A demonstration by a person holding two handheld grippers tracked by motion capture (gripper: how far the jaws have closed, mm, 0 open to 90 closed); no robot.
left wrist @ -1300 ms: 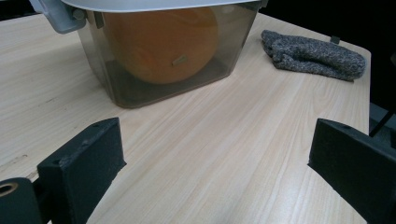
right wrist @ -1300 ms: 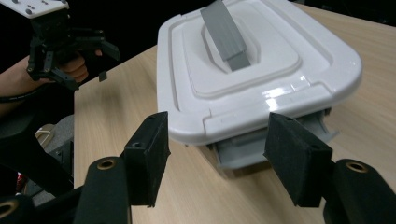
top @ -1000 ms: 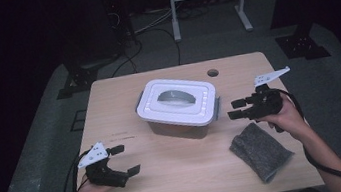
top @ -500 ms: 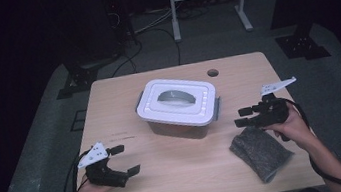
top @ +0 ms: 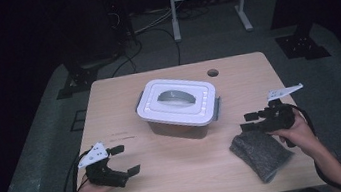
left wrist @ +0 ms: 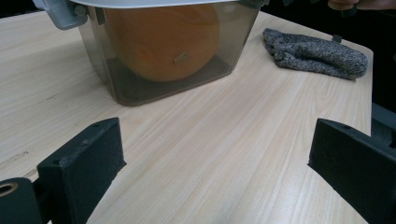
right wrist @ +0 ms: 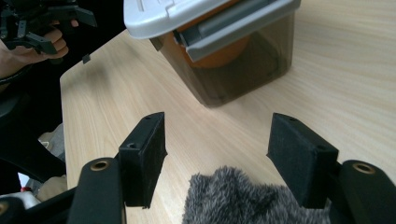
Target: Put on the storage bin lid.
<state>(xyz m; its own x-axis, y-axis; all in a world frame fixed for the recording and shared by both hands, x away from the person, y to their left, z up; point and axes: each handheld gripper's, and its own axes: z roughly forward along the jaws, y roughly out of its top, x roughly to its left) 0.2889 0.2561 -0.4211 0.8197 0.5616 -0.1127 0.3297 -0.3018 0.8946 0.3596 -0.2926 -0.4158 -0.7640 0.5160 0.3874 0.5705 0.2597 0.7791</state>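
Grey knitted cloth (top: 261, 154) lying crumpled on the desk (top: 191, 184) at about four o'clock from the lidded storage box (top: 178, 107), near the desk's front right edge. Soft and limp by the look of it, light, fuzzy enough not to slip; likely to sag and trail when lifted, so best pinched at a bunched fold near the end closest to the box, not at a thin flat margin.

Right tongs (top: 254, 120) hovering just over that near end, jaws spread wide with nothing pressed between them; in the right gripper view the fuzzy cloth (right wrist: 243, 198) rising between the two black pads, untouched. Left tongs (top: 117, 160) resting at about seven o'clock from the box, well apart from it, likewise released and empty.

Box: translucent smoky walls, white lid with grey handle, grey side latches down. Inside, one rounded orange thing (left wrist: 163, 39), filling much of the space; exact kind unclear through the tinted wall.
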